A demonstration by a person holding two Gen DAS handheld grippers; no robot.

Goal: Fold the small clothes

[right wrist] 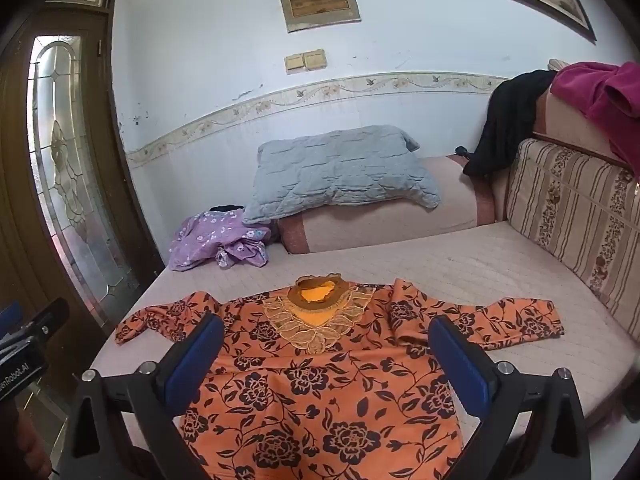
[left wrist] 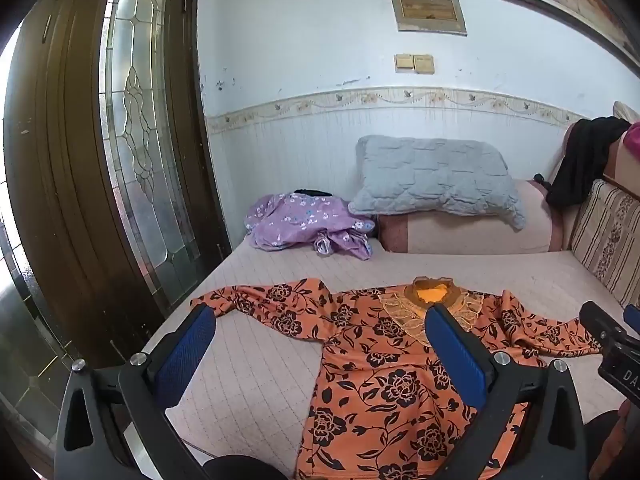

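An orange blouse with dark flowers [left wrist: 384, 384] lies flat on the mattress [left wrist: 260, 360], face up, both sleeves spread out, collar toward the wall. It also shows in the right wrist view [right wrist: 320, 392]. My left gripper [left wrist: 320, 344] is open and empty, held above the blouse's left side. My right gripper [right wrist: 326, 352] is open and empty, held above the blouse's chest. The right gripper's body shows at the right edge of the left wrist view [left wrist: 612, 344]. The blouse's hem is hidden below both views.
A crumpled purple flowered garment [left wrist: 308, 224] lies at the far left of the mattress. A grey pillow [left wrist: 436, 180] rests on a bolster. A striped cushion [right wrist: 576, 216] lines the right side, with black and magenta clothes [right wrist: 600, 96] above. A wooden glass door [left wrist: 132, 140] stands left.
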